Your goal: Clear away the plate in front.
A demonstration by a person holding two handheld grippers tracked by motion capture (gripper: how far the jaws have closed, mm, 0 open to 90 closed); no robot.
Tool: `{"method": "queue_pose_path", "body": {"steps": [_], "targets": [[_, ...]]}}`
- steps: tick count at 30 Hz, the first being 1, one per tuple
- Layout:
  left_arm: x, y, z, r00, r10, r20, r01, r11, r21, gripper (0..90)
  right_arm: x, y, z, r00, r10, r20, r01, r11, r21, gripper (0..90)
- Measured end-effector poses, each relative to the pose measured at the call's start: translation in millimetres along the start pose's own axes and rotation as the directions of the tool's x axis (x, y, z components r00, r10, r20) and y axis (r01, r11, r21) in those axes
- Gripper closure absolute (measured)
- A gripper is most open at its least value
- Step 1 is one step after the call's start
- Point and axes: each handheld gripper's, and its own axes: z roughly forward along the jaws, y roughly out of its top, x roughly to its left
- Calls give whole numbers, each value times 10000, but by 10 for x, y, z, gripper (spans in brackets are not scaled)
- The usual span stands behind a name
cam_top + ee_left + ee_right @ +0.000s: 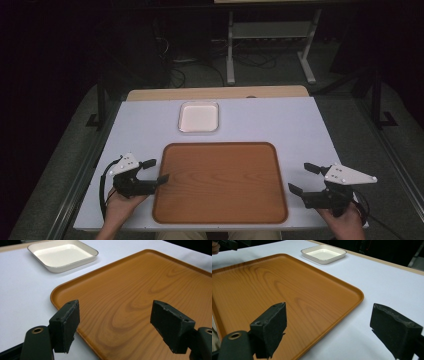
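Dark surroundings and a grey floor with cables and a metal frame are seen beyond a white table (280,125). At the middle of the table, toward the near edge, a wooden tray (220,182) is laid flat, with nothing on it. Just beyond the tray's far edge, apart from it, a shallow white dish (199,117) is set. The left gripper (154,171) is held at the tray's left edge, its jaws spread wide and released, nothing between them; in the left gripper view one jaw is seen over the white table and the other over the tray's wood. The right gripper (303,178) is held just beside the tray's right edge, its jaws likewise parted and grasping nothing. Each gripper is held in a hand at the table's near edge.
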Motion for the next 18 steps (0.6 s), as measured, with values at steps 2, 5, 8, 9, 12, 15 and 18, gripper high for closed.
{"method": "queue_pose_path", "body": {"steps": [2, 5, 8, 9, 12, 15, 18], "targets": [[-9, 4, 5, 10000, 66, 3, -66, 10000, -6, 224, 10, 1, 9, 10000, 10, -47, -10, 10000, 18, 132], [-25, 7, 23, 9999, 89, 88, -90, 10000, 43, 224, 21, 5, 16, 10000, -41, -68, 42, 10000, 74, 132], [-32, 17, 40, 9999, 83, 127, -84, 9999, 89, 226, 32, 14, 10, 10000, -57, -67, 57, 10000, 26, 132], [-34, 22, 45, 9998, 98, 169, -99, 9999, 58, 226, 34, 13, 10, 10000, -63, -64, 63, 10000, 30, 132], [-30, 46, 59, 9997, 105, 203, -107, 9999, 91, 229, 25, 5, 10, 10000, 0, -83, 1, 10000, 65, 131], [-38, 62, 75, 9996, 156, 252, -159, 9998, 105, 232, 16, -1, 5, 10000, 41, -71, -41, 10000, 60, 132], [-40, 76, 98, 9992, 200, 350, -207, 9996, 192, 233, 13, 1, 3, 10000, 40, -67, -40, 10000, 27, 132]]}}
